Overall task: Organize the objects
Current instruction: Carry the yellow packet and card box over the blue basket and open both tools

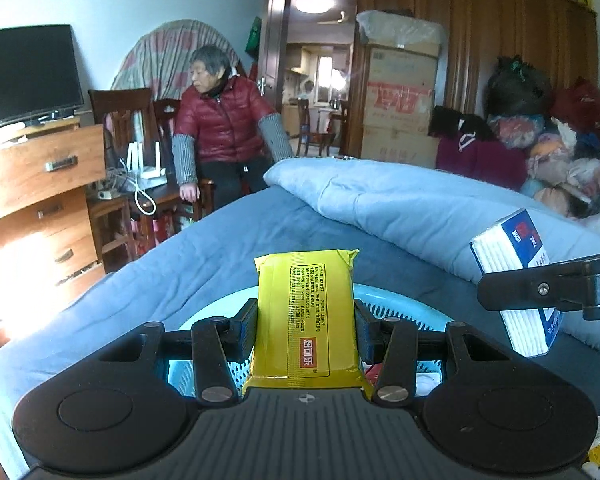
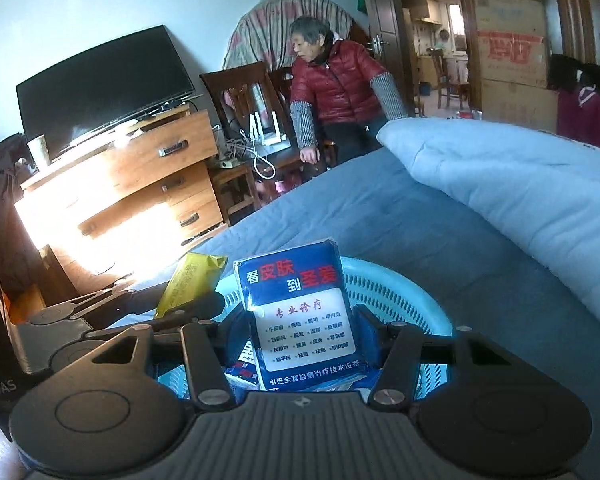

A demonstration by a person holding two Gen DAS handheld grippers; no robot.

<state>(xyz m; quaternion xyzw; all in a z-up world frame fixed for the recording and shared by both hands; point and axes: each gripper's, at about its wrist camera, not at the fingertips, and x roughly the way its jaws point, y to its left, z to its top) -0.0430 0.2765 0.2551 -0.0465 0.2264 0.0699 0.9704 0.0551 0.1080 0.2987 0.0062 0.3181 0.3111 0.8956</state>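
Left wrist view: yellow packet [image 1: 306, 316] stands upright, clenched between the pads of the left gripper [image 1: 306, 330], directly above the pale blue perforated basket [image 1: 400, 306] that sits on the blue bed cover [image 1: 220, 248]. Right gripper [image 2: 306, 340] likewise grips a blue tissue pack [image 2: 304, 320], printed face toward the camera, over the same basket; a few small packs already lie in its bottom. Both loads appear to hang above the rim, neither touching it, as far as I can tell.

Judgement: the step is dropping both items in. Best done by lowering each below the rim before letting go, one hand at a time, since the two grippers crowd close together. Folded quilt [image 1: 400, 204] lies beyond. Seated person [image 1: 220, 124] well apart, beside wooden drawers [image 1: 40, 184].
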